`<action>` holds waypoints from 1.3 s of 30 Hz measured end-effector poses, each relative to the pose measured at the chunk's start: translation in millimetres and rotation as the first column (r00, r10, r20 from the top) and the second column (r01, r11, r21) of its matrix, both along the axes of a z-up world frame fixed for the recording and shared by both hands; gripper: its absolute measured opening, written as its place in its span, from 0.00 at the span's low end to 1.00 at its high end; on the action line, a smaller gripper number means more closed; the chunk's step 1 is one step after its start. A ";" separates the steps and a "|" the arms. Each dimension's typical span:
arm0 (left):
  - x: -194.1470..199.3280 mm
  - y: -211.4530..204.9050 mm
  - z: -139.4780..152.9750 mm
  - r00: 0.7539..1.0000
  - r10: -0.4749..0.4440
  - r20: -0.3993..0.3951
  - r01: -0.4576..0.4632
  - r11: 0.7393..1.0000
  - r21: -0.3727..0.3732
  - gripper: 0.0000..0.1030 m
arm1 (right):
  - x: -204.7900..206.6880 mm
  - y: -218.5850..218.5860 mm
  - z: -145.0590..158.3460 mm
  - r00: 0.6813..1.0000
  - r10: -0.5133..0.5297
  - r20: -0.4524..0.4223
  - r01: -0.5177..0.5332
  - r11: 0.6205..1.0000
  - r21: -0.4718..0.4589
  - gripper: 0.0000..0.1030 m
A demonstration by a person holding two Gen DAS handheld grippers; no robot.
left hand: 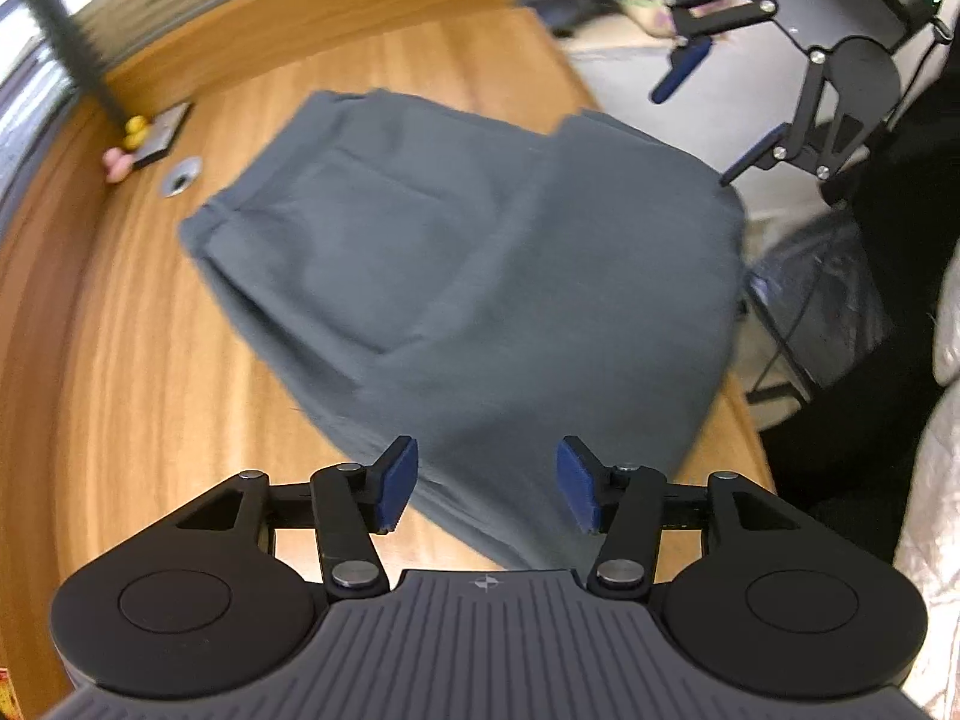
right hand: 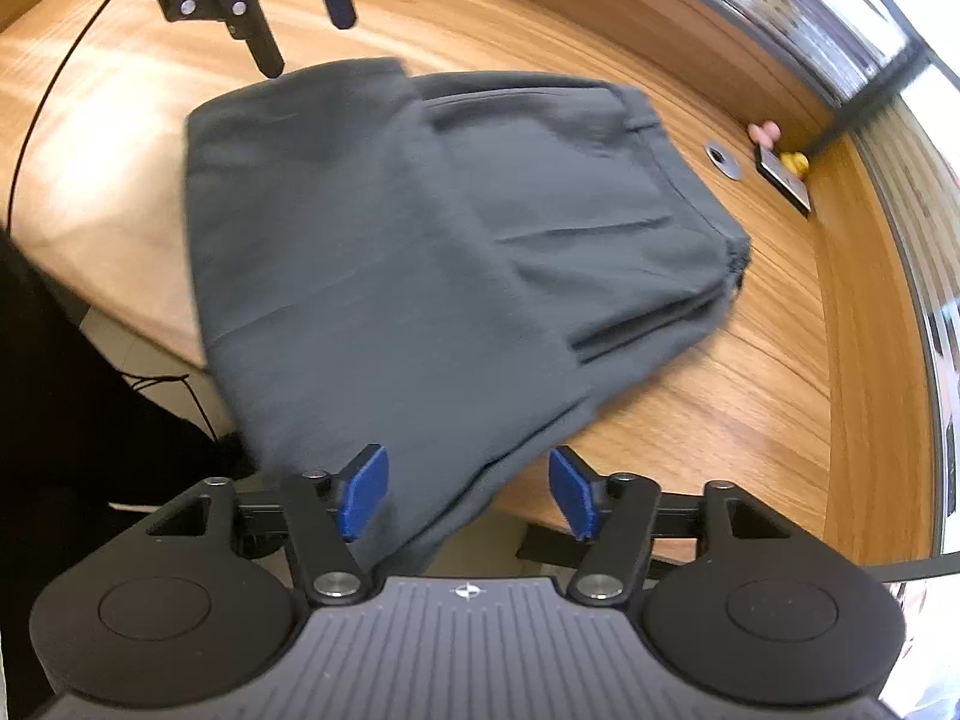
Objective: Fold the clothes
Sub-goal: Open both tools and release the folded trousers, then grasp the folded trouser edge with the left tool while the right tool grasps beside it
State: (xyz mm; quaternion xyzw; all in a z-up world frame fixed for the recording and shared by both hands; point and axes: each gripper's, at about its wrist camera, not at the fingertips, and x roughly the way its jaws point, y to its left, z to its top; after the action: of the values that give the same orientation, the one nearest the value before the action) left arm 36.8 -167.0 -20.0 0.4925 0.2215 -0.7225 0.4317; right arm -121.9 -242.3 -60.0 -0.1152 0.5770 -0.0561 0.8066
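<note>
The grey garment (left hand: 468, 276) lies folded on the counter (left hand: 120, 330), filling mid-frame. Both the left gripper (left hand: 487, 489) and the right gripper (right hand: 468, 489) hover over opposite ends (jaws spread, empty), about equally near.

Plain grey-blue garment (left hand: 456, 276) on a striped-grain orange-brown table (left hand: 120, 360).

We see the folded garment (left hand: 456, 276) lying on the desk (left hand: 120, 360), one end overhanging the desk's near edge. By the far edge, against the raised back panel, sit a grommet (left hand: 181, 176) and small objects (left hand: 139, 138).
</note>
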 end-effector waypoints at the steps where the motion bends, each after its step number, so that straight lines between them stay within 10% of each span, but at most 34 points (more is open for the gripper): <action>1: -4.3 3.1 -3.4 1.000 -0.018 0.008 0.018 1.000 0.005 0.55 | -1.0 4.8 -1.9 1.000 0.004 -0.003 -0.004 1.000 0.003 0.68; 29: -46.1 43.9 -65.7 0.931 -0.292 0.220 0.280 0.956 0.085 0.28 | -12.5 57.0 -37.6 1.000 -0.002 -0.008 0.003 0.999 0.041 0.72; 39: -23.1 34.7 -31.0 0.991 -0.125 0.051 0.124 0.992 0.032 0.17 | 7.7 66.7 -27.2 0.996 0.017 0.083 -0.020 0.999 0.030 0.76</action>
State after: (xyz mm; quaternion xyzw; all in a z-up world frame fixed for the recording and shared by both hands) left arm 13.7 -132.4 -51.0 0.5305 0.1895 -0.7314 0.3843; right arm -114.2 -175.6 -87.2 -0.1055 0.5430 -0.0443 0.8319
